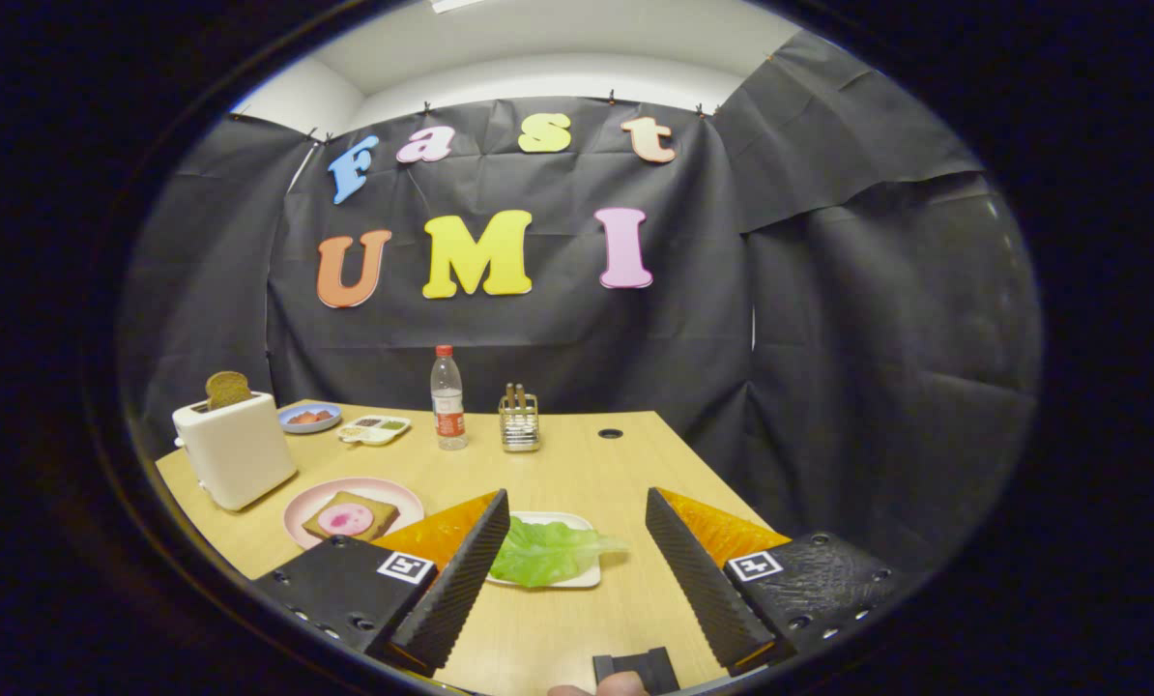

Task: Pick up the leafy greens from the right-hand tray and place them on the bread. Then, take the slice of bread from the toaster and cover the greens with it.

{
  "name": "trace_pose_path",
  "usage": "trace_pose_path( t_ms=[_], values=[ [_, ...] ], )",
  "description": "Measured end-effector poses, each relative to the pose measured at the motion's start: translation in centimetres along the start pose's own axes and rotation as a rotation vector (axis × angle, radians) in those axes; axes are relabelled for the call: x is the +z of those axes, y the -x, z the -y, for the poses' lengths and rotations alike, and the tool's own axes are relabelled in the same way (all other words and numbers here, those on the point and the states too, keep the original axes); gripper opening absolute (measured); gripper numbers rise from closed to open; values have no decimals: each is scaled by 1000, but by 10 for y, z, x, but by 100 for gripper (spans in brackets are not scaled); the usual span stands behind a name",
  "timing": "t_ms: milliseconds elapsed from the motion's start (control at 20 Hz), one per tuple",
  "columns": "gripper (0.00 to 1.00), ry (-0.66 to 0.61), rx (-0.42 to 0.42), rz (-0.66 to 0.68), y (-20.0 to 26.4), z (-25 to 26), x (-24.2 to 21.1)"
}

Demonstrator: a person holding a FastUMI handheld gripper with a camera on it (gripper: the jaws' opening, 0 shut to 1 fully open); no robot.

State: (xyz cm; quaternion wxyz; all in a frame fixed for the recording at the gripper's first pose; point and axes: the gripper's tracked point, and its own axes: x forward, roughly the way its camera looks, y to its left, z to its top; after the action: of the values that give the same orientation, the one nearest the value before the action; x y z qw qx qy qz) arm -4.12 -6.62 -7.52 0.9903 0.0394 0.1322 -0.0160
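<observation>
My gripper [577, 507] is open above the wooden table, nothing between its fingers. A green lettuce leaf [548, 551] lies on a white tray [577, 580] just ahead of the fingers, partly hidden by the left finger [466, 570]. To the left, a pink plate [299, 507] holds a slice of bread [345, 505] with a pink round of meat [346, 519] on it. Farther left stands a white toaster [237, 449] with a brown bread slice [227, 389] sticking up from its slot.
At the back of the table [625, 464] stand a blue dish [308, 417] with food, a white divided dish [374, 428], a water bottle [448, 398] and a wire utensil holder [519, 421]. The table's right edge drops off beyond the right finger. A fingertip [601, 687] shows near me.
</observation>
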Motion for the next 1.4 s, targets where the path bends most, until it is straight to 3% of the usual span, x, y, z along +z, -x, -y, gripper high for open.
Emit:
trace_pose_path(
  t_ms=[300,650,900,1100,1200,1250,1400],
  values=[
    [95,-93,-14,-60,-13,11,-11],
    [96,-363,-58,-299,-67,13,-69],
    [96,-672,-97,-479,-99,6,-95],
    [93,-730,-163,-541,-113,13,-121],
    [83,-735,-181,-537,-128,16,-124],
    [83,-725,-182,-533,-130,16,-124],
    [63,-708,-170,-515,-138,18,-117]
  ],
)
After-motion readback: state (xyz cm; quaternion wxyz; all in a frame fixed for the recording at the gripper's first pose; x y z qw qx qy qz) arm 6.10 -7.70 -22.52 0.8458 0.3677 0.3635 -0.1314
